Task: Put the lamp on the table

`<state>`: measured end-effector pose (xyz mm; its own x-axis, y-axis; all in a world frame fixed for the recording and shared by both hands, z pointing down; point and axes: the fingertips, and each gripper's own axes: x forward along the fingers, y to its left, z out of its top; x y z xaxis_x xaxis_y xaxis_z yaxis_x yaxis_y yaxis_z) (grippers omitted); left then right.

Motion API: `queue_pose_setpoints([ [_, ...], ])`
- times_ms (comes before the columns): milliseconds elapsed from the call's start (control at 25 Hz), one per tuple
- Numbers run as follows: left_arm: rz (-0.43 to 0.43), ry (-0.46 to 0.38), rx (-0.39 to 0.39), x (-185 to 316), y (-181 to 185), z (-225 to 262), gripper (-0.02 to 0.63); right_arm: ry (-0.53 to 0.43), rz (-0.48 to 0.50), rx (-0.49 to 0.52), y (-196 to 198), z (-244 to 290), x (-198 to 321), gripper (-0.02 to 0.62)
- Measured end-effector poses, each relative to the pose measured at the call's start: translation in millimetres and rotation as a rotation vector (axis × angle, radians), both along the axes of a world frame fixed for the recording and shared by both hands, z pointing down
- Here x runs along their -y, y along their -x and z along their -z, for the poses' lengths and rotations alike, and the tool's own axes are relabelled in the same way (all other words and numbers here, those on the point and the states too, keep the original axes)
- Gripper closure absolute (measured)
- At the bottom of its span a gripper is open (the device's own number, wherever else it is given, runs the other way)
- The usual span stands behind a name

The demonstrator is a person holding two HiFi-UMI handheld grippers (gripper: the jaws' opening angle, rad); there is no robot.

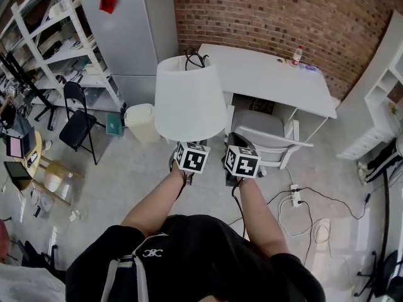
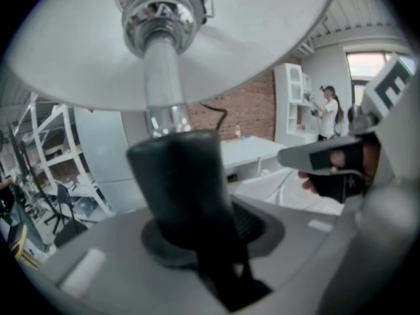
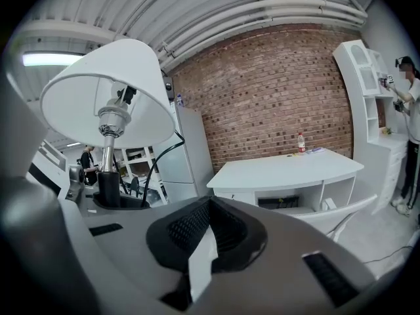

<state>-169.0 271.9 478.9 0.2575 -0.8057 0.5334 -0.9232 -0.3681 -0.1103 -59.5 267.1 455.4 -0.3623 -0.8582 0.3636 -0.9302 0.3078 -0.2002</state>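
The lamp has a white shade [image 1: 189,99] on a chrome pole and a black stem [image 2: 177,182]. My left gripper [image 1: 187,146] is shut on that black stem and carries the lamp upright in the air, in front of the white table [image 1: 271,77]. In the right gripper view the lamp [image 3: 105,104] stands to the left, with its black cord hanging behind it. My right gripper [image 1: 237,141] hovers just right of the lamp and apart from it. Its pads sit close together, with a thin white strip between them that I cannot identify. The lamp's foot is hidden.
A white chair [image 1: 267,134] stands in front of the table, directly ahead of the grippers. A bottle [image 1: 297,55] stands on the table's far side. A grey fridge [image 1: 132,30], a bin [image 1: 140,121] and a black folding chair [image 1: 79,121] are to the left. Cables [image 1: 296,197] lie on the floor.
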Motion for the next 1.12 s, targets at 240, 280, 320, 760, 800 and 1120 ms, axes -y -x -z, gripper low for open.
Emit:
queue_pose_setpoints([
  [240,-0.048,0.001,0.013,3.6,-33.0,-2.7,0.477,0.001,-0.048,0.013,-31.5,-2.2,6.9,0.597],
  [280,-0.057,-0.001,0.02,5.5,-36.2,-3.3,0.477,0.0,-0.056,0.009,-34.4,-2.6,8.5,0.597],
  [320,-0.064,-0.001,0.025,7.9,-38.7,-4.0,0.477,-0.002,-0.063,0.002,-36.5,-2.8,10.4,0.597],
  [760,-0.13,0.011,-0.024,86.5,-49.5,-21.4,0.477,-0.016,-0.101,-0.064,-38.7,-3.5,77.5,0.597],
  [800,-0.141,0.008,-0.029,99.6,-50.2,-22.1,0.477,-0.02,-0.103,-0.067,-36.4,-2.4,89.9,0.595],
  [1120,-0.239,0.0,-0.04,222.0,-26.2,-13.2,0.477,0.011,-0.18,-0.081,-4.1,-5.4,199.1,0.597],
])
